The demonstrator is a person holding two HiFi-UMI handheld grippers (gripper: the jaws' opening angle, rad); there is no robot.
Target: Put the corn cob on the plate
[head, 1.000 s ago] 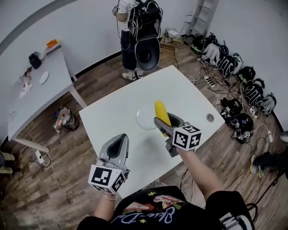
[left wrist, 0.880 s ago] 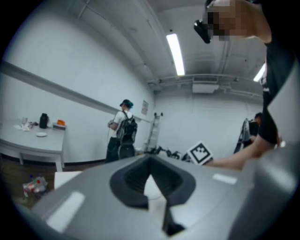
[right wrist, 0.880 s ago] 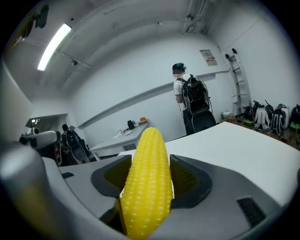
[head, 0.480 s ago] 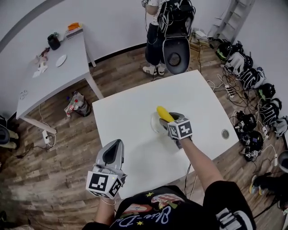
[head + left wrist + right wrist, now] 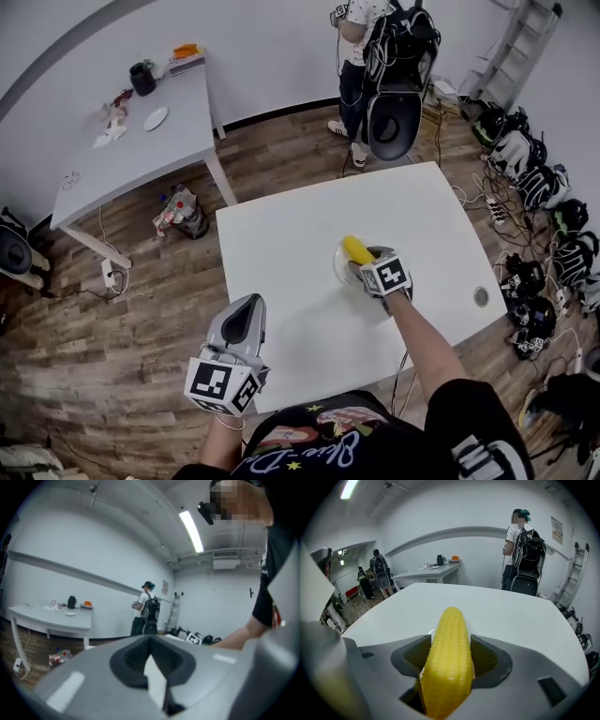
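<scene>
R tool (image 5: 362, 266) moved fwd: clamped on corn (image 5: 355, 248), now over plate (image 5: 338, 269); release not yet done. L tool (image 5: 151, 660) closed, empty.

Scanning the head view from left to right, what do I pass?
Grey side table → left gripper → corn cob held in the right gripper → table grommet → bags on the floor.

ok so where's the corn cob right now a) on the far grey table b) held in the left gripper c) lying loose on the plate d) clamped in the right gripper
d: the right gripper view shows the right gripper with its jaws closed on either side of the yellow corn cob.
</scene>
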